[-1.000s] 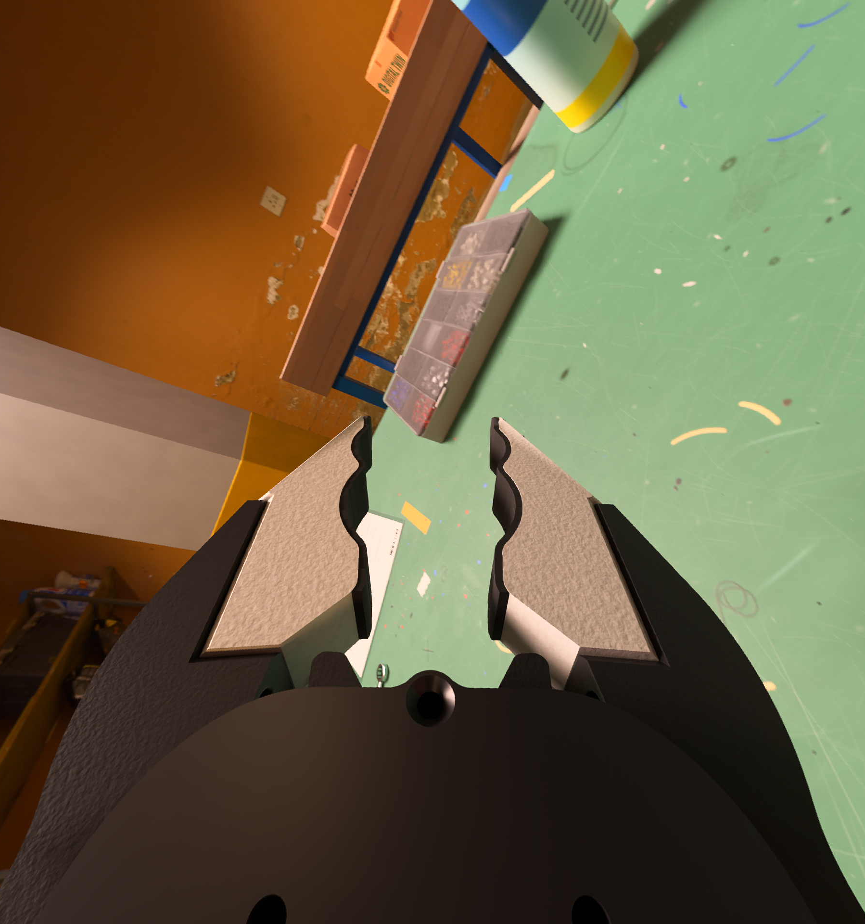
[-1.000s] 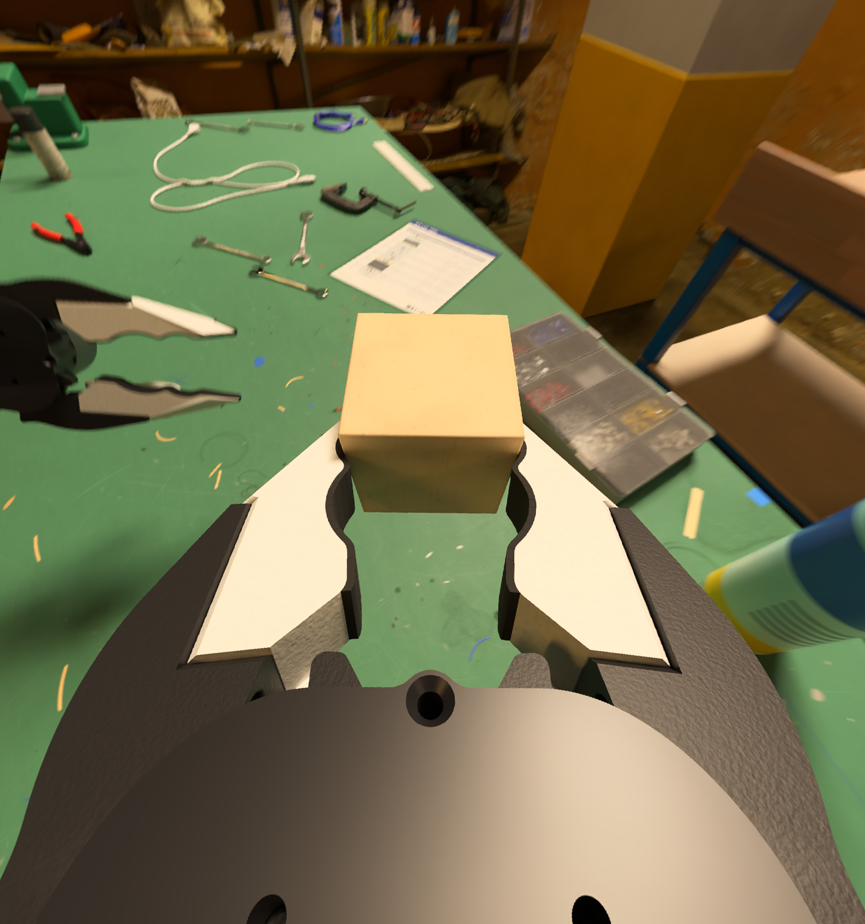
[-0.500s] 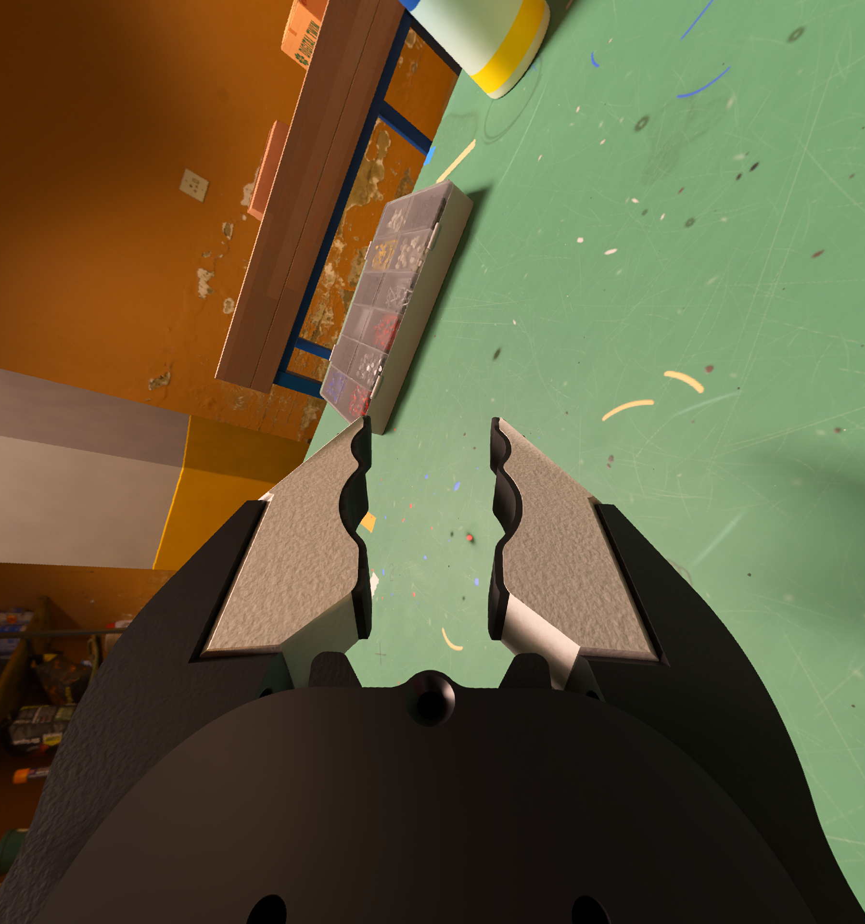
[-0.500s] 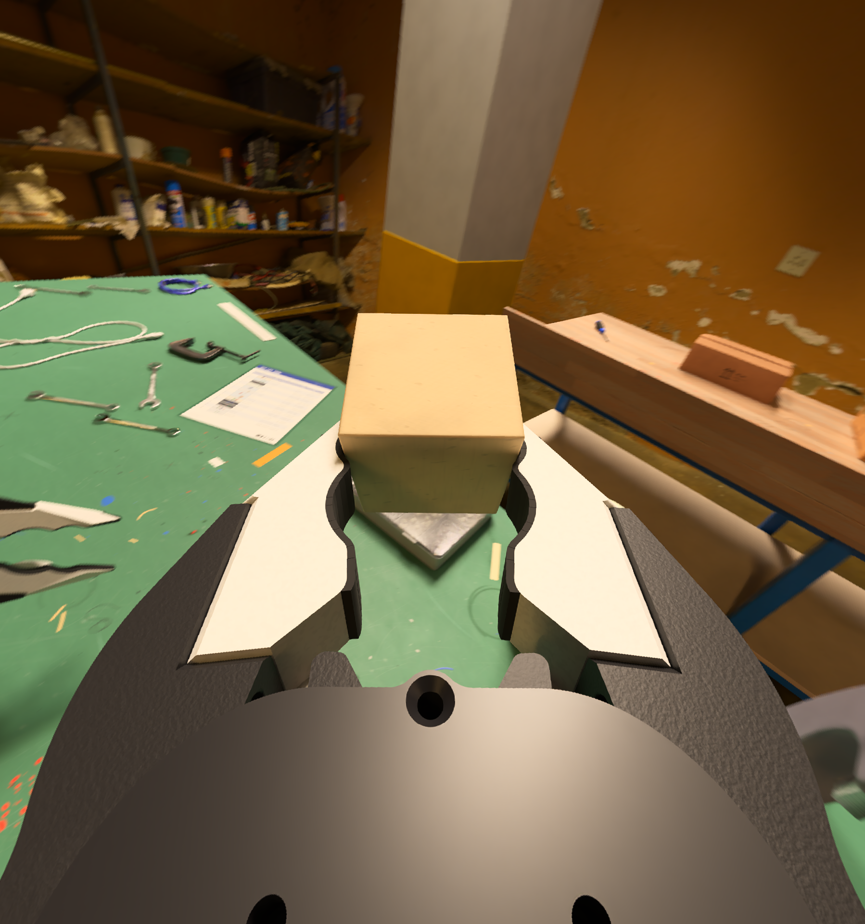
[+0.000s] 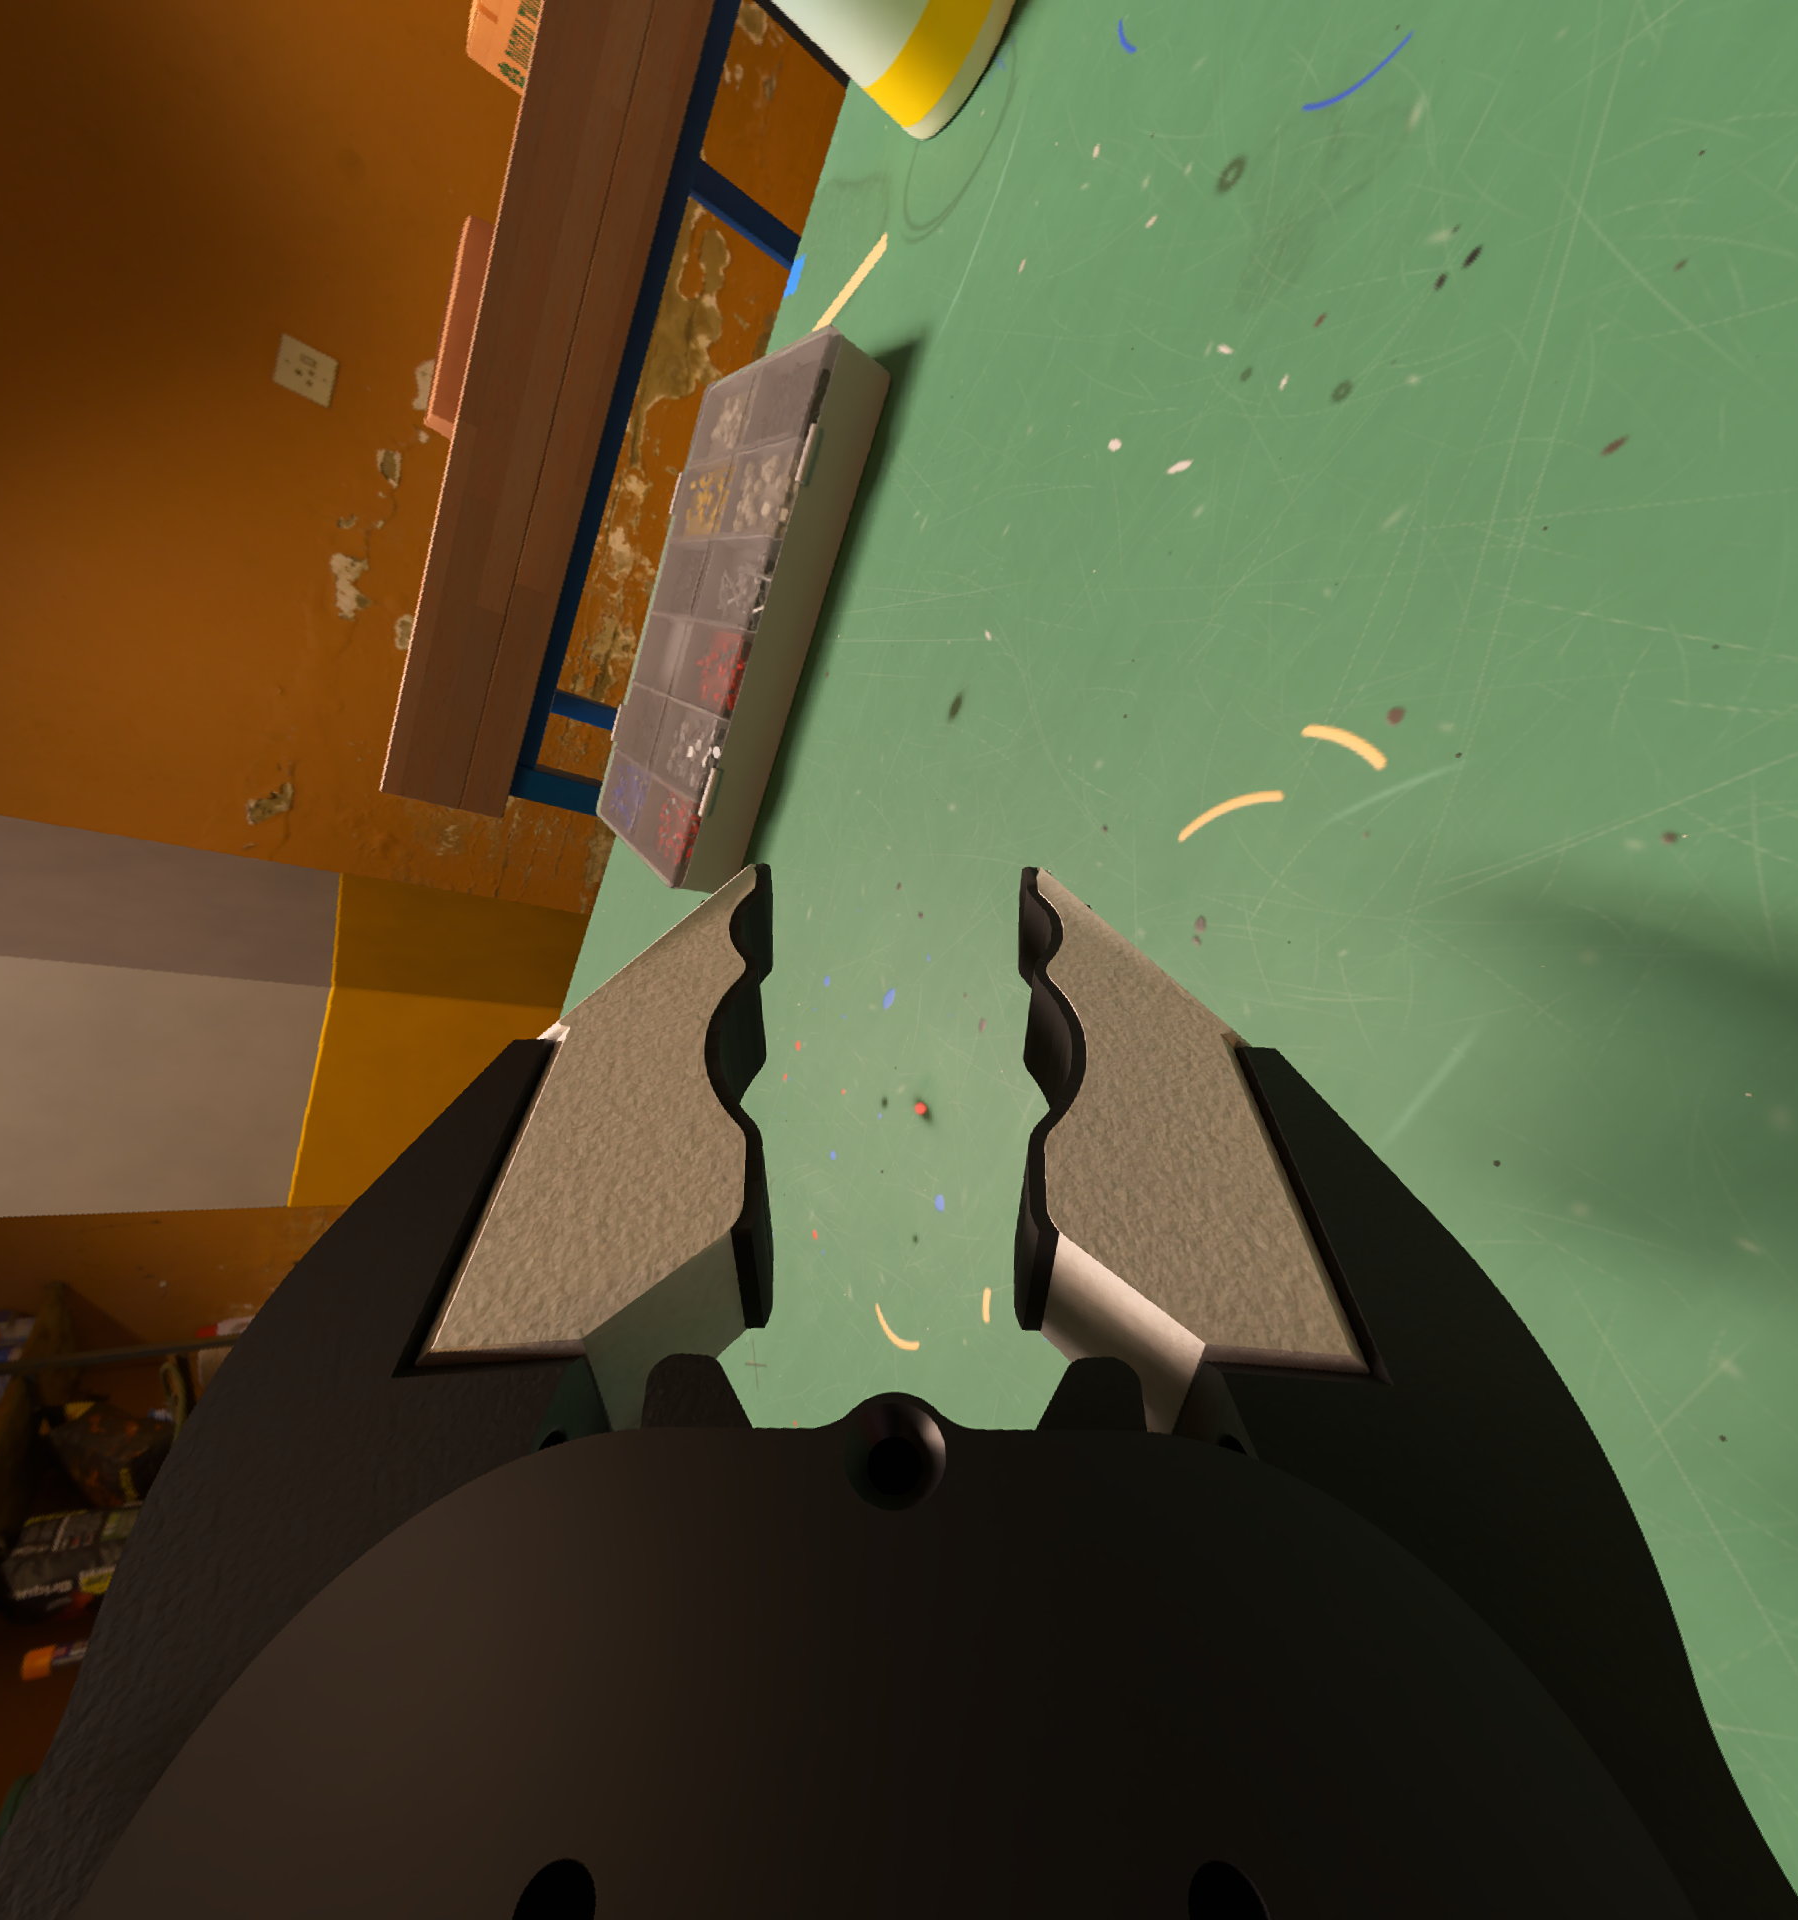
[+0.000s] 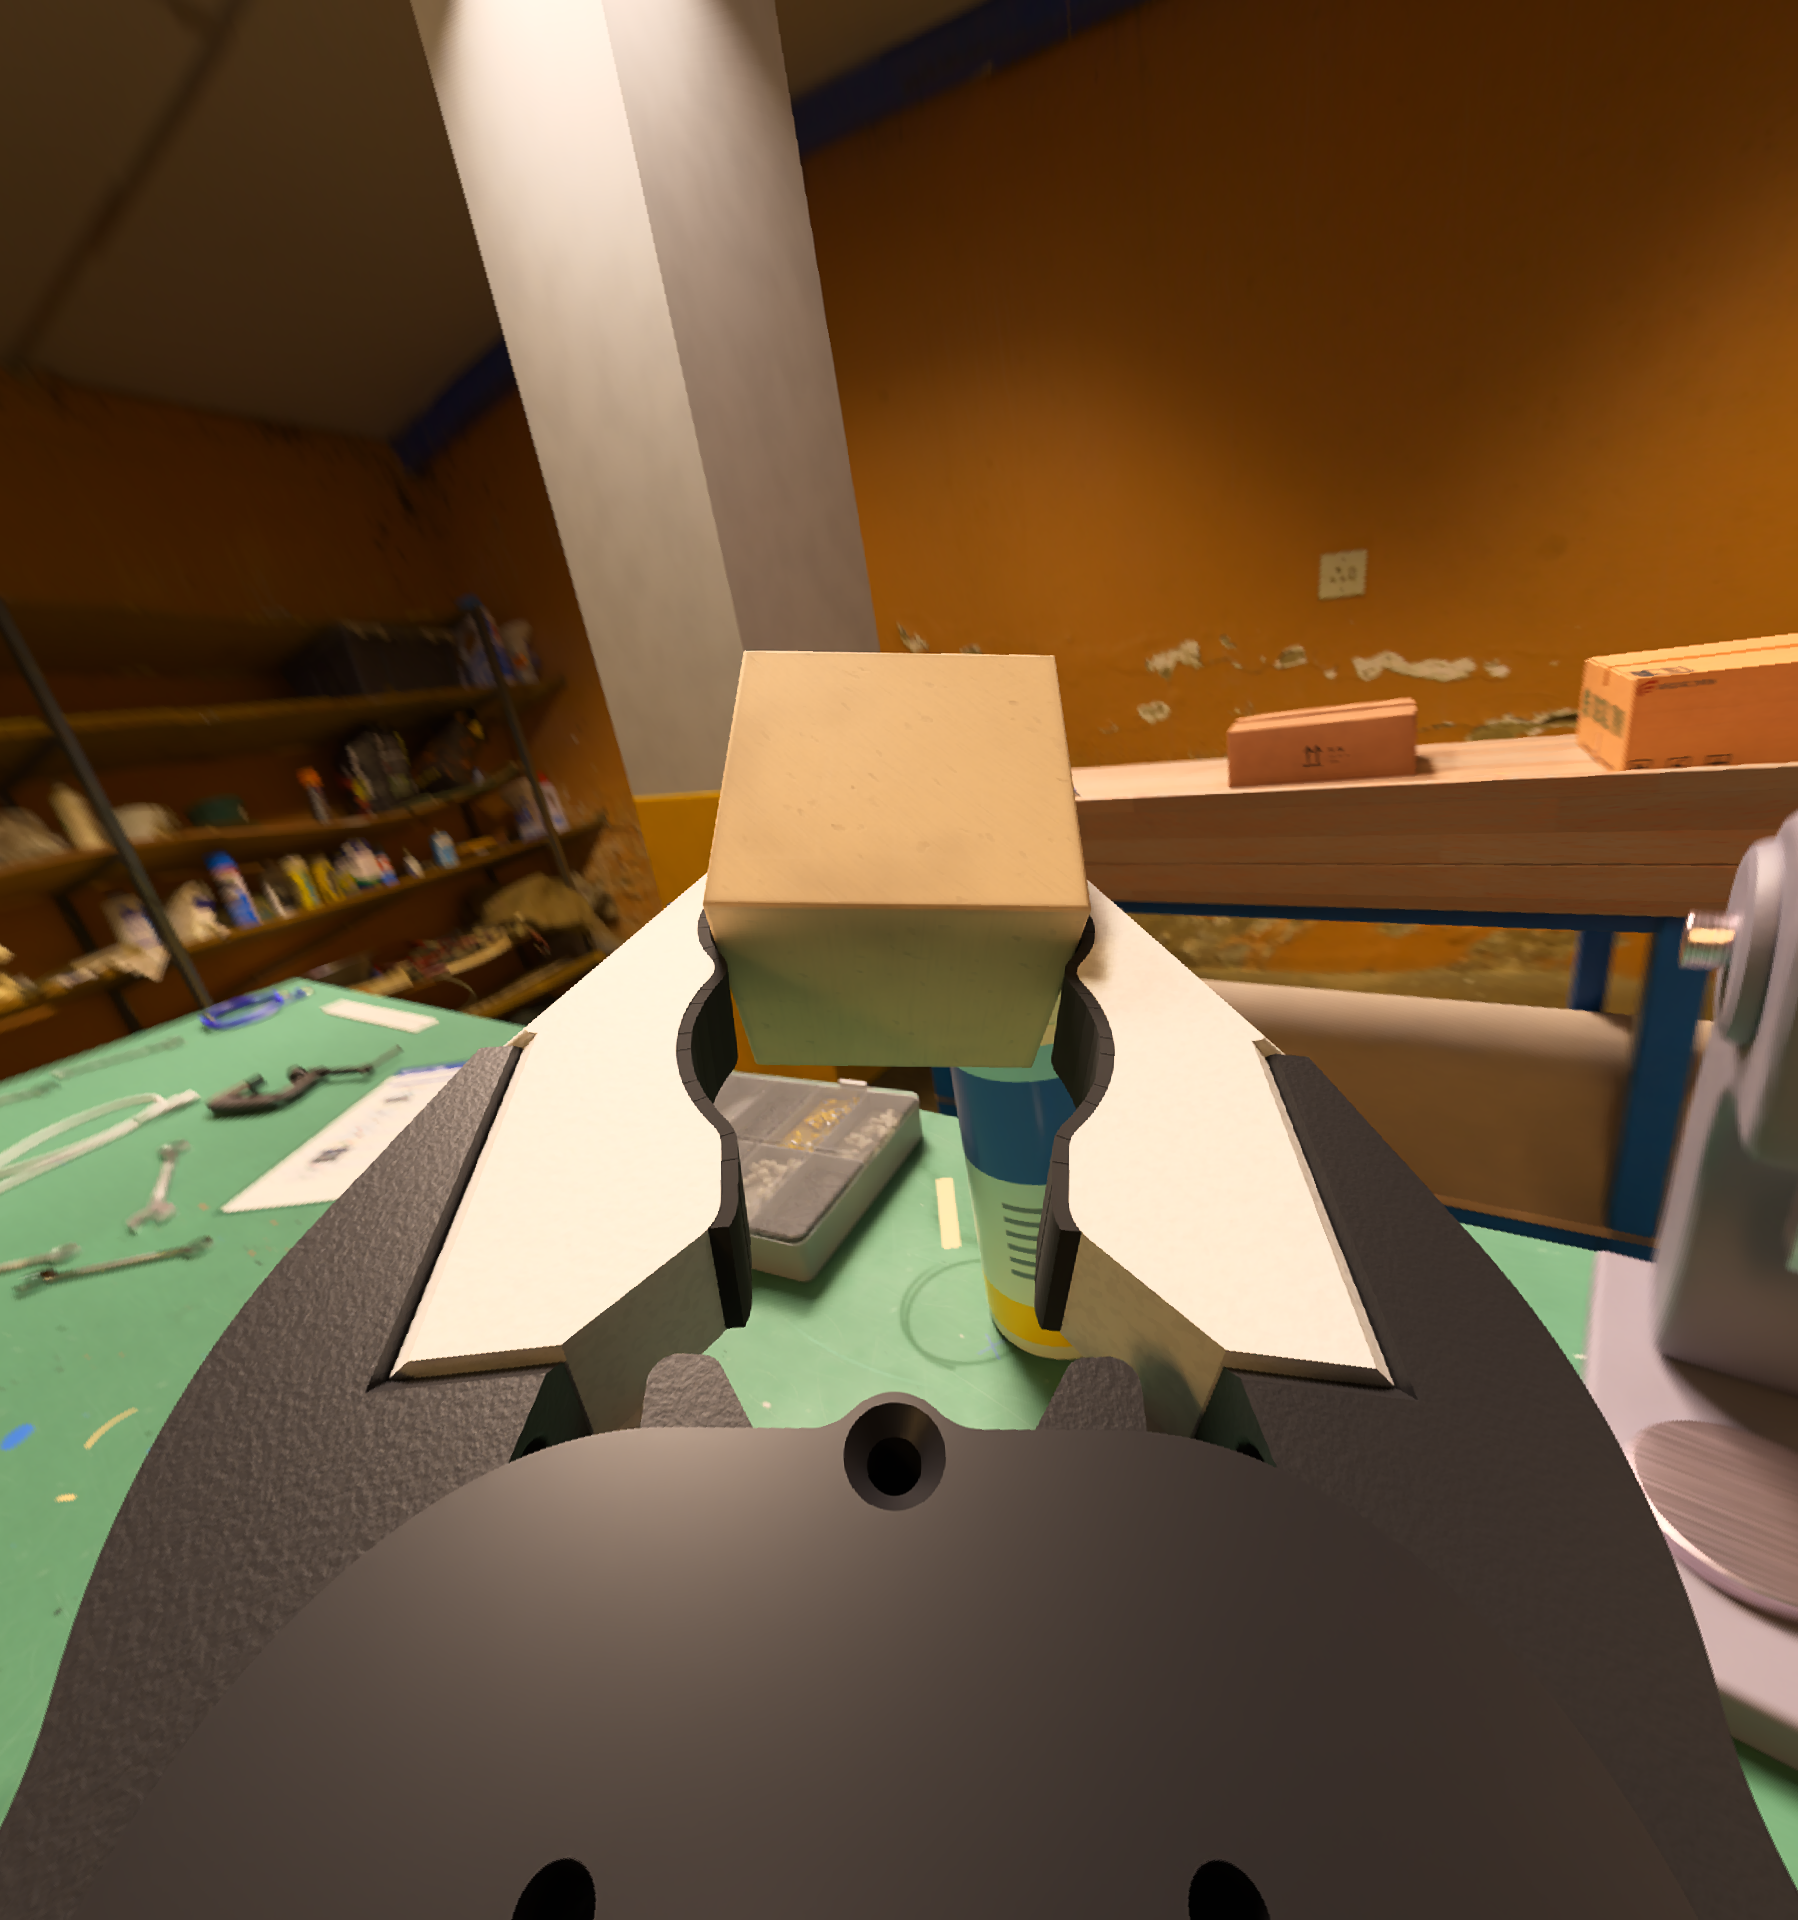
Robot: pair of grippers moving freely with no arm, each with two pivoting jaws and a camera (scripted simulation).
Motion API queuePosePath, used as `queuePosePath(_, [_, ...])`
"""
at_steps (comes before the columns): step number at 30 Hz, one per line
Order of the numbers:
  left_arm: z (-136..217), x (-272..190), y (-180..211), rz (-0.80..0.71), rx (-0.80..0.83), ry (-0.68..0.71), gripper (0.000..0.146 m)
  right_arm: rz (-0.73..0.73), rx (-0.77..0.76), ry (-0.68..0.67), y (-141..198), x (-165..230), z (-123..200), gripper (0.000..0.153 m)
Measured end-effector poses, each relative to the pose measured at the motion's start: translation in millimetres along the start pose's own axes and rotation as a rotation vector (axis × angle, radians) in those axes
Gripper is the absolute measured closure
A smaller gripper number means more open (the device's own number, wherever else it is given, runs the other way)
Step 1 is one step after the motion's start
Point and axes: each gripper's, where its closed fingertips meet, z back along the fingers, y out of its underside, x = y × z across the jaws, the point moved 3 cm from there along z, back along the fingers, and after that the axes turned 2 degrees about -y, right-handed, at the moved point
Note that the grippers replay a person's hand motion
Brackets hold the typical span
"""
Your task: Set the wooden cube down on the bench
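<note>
We look over the green desk (image 6: 853, 1340), scratched and flecked with paint, which fills the lower part of both views. Beyond its far edge stands a long wooden bench (image 6: 1394, 831) on blue legs, carrying two cardboard boxes (image 6: 1321, 740). Near the desk's right edge, in the right wrist view, sits a grey machine (image 6: 1747, 1195) whose kind we cannot make out, since it is cut off by the frame.

Our right gripper (image 6: 895, 935) has its jaws closed on the wooden cube (image 6: 890, 821), pinching it by two opposite sides at the fingertips. The cube is held up in the air above the desk, level with the bench but short of it, touching nothing else.

Our left gripper (image 5: 895, 904) hangs over bare desk with its jaws apart and nothing between them.

Along the far edge lies a clear parts organiser (image 5: 749, 623), and near it stands a blue, pale and yellow cylinder (image 6: 1009, 1195). Toward the left edge we see a white sheet of paper (image 6: 344, 1143), a dark C-clamp (image 6: 282, 1086) and some spanners (image 6: 152, 1195).
</note>
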Motion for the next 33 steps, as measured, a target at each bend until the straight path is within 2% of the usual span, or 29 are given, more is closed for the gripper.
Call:
queuePosePath(3, [-3.4, -5.1, -0.6, -0.006, 0.003, 0.015, 0.098, -0.075, -0.061, -0.020, 31.2, -22.2, 12.1, 0.092])
queuePosePath(8, [-8.1, -13.8, -1.6, -0.028, 0.011, 0.030, 0.098, -0.140, -0.011, 0.038, 81.8, -49.9, 24.2, 0.092])
queuePosePath(11, [-10.2, -17.5, -1.2, -0.031, 0.015, 0.040, 0.098, -0.130, 0.100, 0.079, 109.1, -56.3, 25.4, 0.092])
queuePosePath(19, [-13.2, -22.7, -0.1, -0.041, 0.022, 0.055, 0.098, 0.022, 0.469, 0.088, 161.3, -45.1, 15.8, 0.092])
queuePosePath(22, [-13.7, -24.4, 0.8, -0.044, 0.024, 0.062, 0.098, 0.071, 0.520, 0.059, 154.2, -36.4, 10.3, 0.092])
queuePosePath(25, [-14.7, -26.4, 0.8, -0.049, 0.026, 0.071, 0.098, 0.118, 0.602, -0.013, 129.0, -26.1, 4.1, 0.092])
queuePosePath(30, [-16.3, -31.7, -0.4, -0.064, 0.025, 0.089, 0.098, 0.296, 0.758, -0.141, 77.2, -11.8, -0.1, 0.092])
queuePosePath(33, [-16.9, -34.6, -1.1, -0.070, 0.023, 0.099, 0.098, 0.322, 0.825, -0.222, 66.9, -12.1, 0.4, 0.092])
